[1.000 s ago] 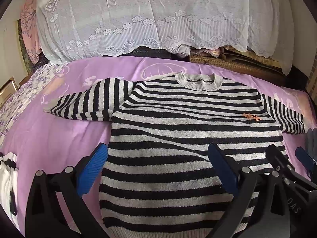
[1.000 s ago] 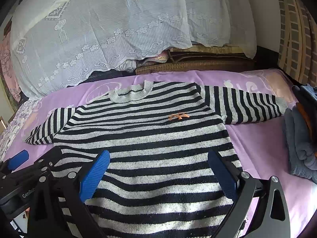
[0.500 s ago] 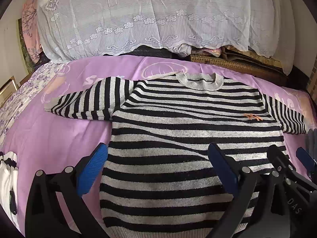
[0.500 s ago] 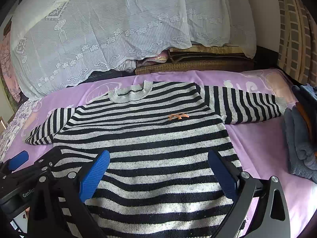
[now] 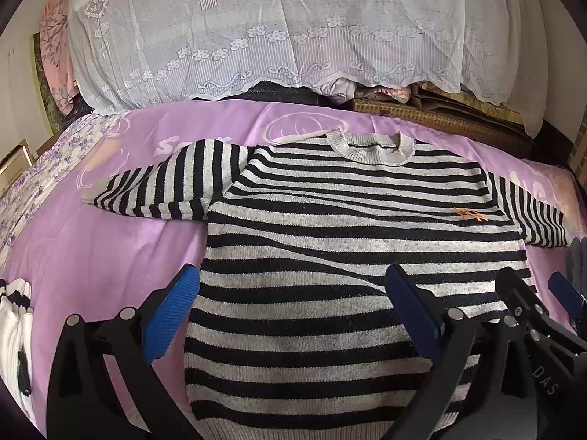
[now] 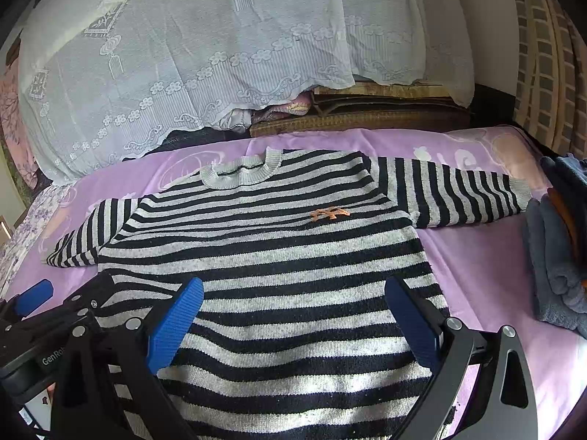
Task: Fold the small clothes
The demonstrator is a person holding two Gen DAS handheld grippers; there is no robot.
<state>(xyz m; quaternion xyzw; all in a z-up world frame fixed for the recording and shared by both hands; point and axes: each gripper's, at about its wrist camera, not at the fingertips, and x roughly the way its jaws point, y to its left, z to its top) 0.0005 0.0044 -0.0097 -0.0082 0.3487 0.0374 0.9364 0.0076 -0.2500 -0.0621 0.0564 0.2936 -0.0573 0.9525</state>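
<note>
A black-and-grey striped sweater [image 5: 348,227] [image 6: 279,256] lies flat and face up on a purple bedsheet [image 5: 91,249], both sleeves spread sideways, a small orange logo [image 6: 330,213] on its chest. My left gripper [image 5: 293,304] hovers open above the sweater's lower left part, blue pads wide apart, nothing between them. My right gripper [image 6: 293,311] hangs open over the lower right part, also holding nothing. Each gripper shows at the other view's edge: the right gripper [image 5: 543,308] at right, the left gripper [image 6: 73,300] at left.
A white lace cover [image 5: 275,25] drapes a pile behind the bed. Folded grey-blue clothes [image 6: 557,256] are stacked at the right of the sheet. A white garment with black trim [image 5: 14,330] lies at the left edge. Woven mats [image 6: 367,117] sit behind the sweater.
</note>
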